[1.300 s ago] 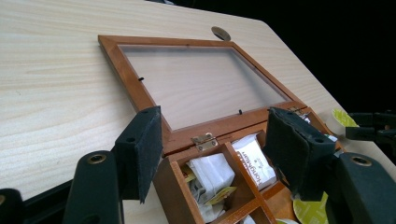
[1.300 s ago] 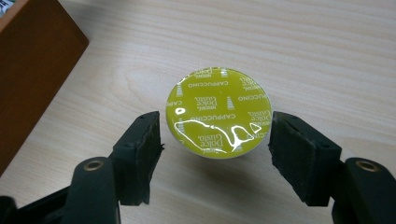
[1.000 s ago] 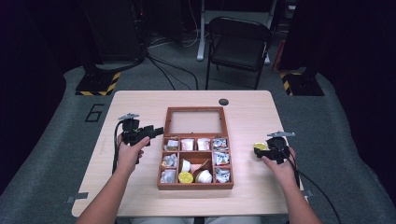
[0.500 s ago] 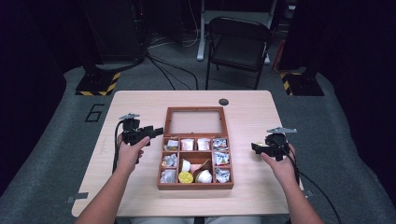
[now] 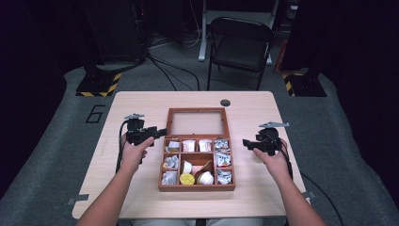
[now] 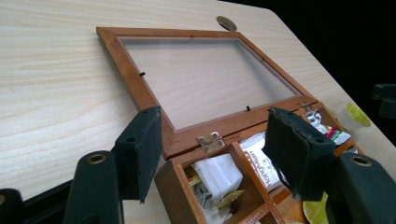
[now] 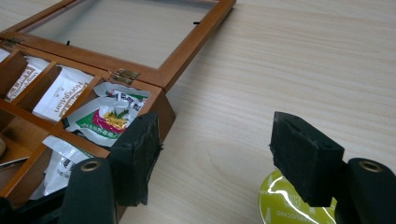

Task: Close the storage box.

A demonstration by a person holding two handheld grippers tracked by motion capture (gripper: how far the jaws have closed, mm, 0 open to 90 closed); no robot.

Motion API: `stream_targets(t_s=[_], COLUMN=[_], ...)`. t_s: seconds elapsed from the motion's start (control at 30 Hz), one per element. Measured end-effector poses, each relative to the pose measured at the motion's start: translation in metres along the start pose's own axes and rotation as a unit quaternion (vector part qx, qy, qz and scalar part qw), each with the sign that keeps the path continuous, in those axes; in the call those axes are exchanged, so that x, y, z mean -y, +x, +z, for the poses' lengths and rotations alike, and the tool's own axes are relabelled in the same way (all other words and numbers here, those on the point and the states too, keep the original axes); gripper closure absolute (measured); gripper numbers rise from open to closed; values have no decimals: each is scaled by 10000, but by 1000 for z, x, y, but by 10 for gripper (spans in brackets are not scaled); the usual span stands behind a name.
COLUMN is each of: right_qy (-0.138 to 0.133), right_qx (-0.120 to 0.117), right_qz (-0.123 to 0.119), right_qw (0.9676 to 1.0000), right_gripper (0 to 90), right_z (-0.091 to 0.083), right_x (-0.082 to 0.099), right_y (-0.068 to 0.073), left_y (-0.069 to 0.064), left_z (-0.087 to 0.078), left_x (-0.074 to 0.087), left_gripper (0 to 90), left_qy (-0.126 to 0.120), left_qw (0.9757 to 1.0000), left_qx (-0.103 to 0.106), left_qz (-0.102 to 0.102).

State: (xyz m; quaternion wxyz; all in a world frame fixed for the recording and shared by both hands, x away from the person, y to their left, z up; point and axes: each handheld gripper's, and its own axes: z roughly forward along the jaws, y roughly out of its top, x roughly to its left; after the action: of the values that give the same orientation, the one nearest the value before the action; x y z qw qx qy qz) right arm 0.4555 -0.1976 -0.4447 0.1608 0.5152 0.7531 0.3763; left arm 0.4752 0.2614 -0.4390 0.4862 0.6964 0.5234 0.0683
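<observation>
Tabletop-wise, we're hovering the open, empty left tongs (image 6: 212, 156) over the box's (image 5: 196, 187) hinge corner while the right tongs (image 7: 217, 161), also gaping, are hanging just above the green pod (image 7: 285, 205), probably next to go in.

We see the box (image 5: 196, 187) mid-table (image 5: 141, 101), its lid (image 5: 196, 111) lying open behind, packets (image 5: 188, 145) inside, and a capsule (image 7: 292, 209) to its right.

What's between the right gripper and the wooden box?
Just bare table. In the right gripper view, light wood separates the right gripper from the box; a green-lidded pod sits under one jaw.
</observation>
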Motion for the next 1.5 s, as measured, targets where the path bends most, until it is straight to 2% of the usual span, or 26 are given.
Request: stream_targets(t_s=[0.2, 0.37, 0.73, 0.93, 0.97, 1.17, 1.3, 1.33, 1.4, 1.5], right_qy=[18, 15, 13, 18, 33, 73, 61, 87, 88, 67], right_qx=[-91, -206, -340, -433, -440, -497, -482, -495, -494, -496], right_qz=[-55, -118, -240, -194, -122, -11, -36, 50, 74, 30], right_qw=[9999, 9997, 9991, 9989, 9990, 9987, 9988, 9987, 9987, 9987], right_gripper=[353, 355, 357, 357, 357, 357, 358, 357, 357, 357], right_z=[3, 6, 20, 28, 29, 37, 42, 44, 46, 49], right_x=[-10, -20, -37, -41, -41, -43, -45, -46, -46, -46], right_y=[7, 15, 29, 31, 32, 31, 29, 29, 29, 29], left_y=[-5, -5, -9, -3, -2, 1, 3, 3, 4, 5], left_z=[5, 12, 23, 32, 33, 37, 39, 39, 40, 41], left_x=[-4, -6, -13, -11, -11, -11, -10, -10, -10, -10], left_gripper=[368, 368, 368, 368, 368, 368, 368, 367, 368, 367], left_qy=[25, 117, 172, 292, 304, 293, 323, 330, 340, 336], left_qw=[10000, 9999, 9998, 9995, 9995, 9995, 9994, 9994, 9993, 9993], left_qx=[57, 24, 45, -14, -19, -50, -84, -94, -115, -129], left_qz=[62, 95, 123, 125, 112, 86, 58, 73, 61, 28])
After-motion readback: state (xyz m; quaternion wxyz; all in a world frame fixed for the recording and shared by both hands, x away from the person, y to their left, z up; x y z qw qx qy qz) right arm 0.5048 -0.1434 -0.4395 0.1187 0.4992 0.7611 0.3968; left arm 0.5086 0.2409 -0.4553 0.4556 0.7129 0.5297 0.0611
